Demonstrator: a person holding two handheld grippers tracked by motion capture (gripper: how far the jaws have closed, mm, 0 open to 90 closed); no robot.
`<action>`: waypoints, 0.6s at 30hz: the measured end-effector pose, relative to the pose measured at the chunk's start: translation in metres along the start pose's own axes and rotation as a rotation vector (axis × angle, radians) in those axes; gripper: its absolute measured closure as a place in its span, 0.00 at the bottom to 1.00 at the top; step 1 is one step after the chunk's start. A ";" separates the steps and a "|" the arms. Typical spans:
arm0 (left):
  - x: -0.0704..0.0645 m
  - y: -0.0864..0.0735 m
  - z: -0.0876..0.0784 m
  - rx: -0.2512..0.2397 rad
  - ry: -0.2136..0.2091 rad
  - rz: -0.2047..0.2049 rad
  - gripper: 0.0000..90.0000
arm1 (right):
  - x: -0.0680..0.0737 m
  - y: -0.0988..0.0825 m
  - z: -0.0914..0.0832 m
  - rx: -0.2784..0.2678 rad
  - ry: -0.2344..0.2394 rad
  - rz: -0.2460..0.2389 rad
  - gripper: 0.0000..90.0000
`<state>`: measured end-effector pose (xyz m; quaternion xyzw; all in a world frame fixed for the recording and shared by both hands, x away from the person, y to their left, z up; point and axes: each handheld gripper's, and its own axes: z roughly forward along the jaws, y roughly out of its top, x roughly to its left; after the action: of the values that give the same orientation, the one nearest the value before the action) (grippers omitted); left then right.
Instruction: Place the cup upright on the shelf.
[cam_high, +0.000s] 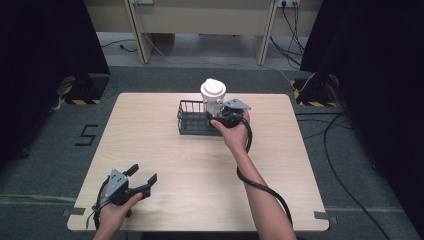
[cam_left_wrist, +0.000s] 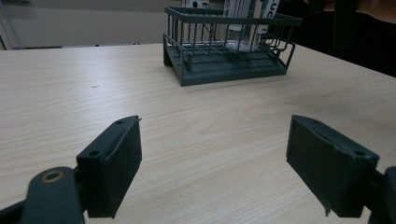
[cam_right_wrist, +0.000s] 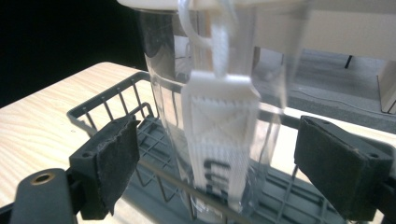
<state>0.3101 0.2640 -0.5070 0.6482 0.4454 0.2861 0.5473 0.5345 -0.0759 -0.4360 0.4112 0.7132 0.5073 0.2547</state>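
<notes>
The clear plastic bottle (cam_right_wrist: 210, 116) with a white lid (cam_high: 213, 90) stood upright inside the dark wire basket (cam_high: 192, 120) near the far edge of the desk (cam_high: 165, 165). It looked stiff, smooth and a bit slippery, and probably light. A white strap (cam_right_wrist: 219, 126) hung down its side. The right gripper (cam_right_wrist: 215, 163) was spread wide around the bottle, not touching it. Squeezing the middle of the body looked safest. The left gripper (cam_left_wrist: 215, 163) rested spread open, well apart, holding nothing.

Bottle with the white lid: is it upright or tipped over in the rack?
Upright. The bottle stands in the wire rack, white lid on top; the right gripper is open around it.
</notes>
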 end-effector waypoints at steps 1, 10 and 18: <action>0.000 0.000 0.000 0.001 0.001 0.001 0.19 | 0.000 -0.001 -0.003 -0.001 -0.002 0.001 0.17; 0.000 0.000 0.000 0.006 0.003 0.005 0.20 | -0.001 -0.009 -0.034 -0.018 0.010 -0.014 0.17; 0.000 -0.001 0.000 0.006 0.006 0.005 0.19 | -0.003 -0.016 -0.059 -0.032 0.013 -0.007 0.17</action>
<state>0.3101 0.2638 -0.5077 0.6502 0.4463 0.2880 0.5432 0.4847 -0.1107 -0.4307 0.4013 0.7080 0.5205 0.2585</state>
